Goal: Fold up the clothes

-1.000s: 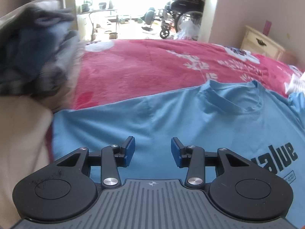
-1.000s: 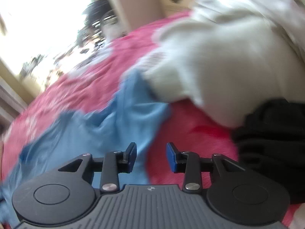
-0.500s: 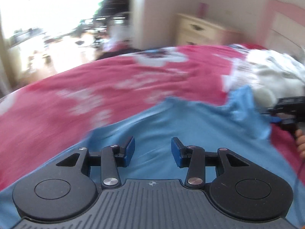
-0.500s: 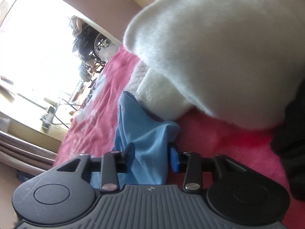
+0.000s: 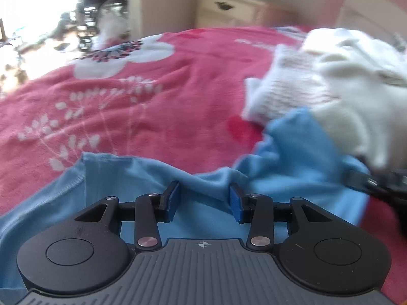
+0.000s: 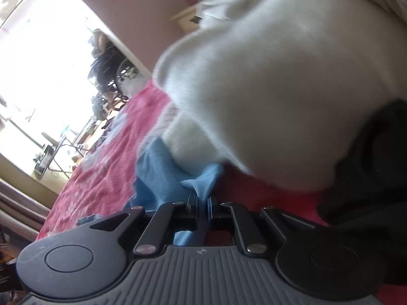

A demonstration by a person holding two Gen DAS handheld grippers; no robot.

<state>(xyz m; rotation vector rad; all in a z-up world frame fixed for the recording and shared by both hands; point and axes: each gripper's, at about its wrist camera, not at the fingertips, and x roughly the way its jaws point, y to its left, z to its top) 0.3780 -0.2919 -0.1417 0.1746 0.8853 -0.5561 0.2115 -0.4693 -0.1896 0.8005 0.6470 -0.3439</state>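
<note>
Right gripper (image 6: 202,204) fingers clamped on a fold of the blue shirt (image 6: 162,175), beside the white sweater (image 6: 279,96). Left gripper (image 5: 204,200) fingers apart, nothing held, over the shirt (image 5: 142,178) on the bed (image 5: 152,101).

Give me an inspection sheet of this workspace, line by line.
Surface: red floral bedspread, rumpled.
Job's things: blue T-shirt spread flat, one corner bunched beside the white garment.
Clutter: black garment at the right.
Grippers: left gripper open over the shirt, pads clear of it; right gripper shut on the shirt's corner.
Cables: nothing seen.
Surroundings: cream nightstand, bright window.
</note>
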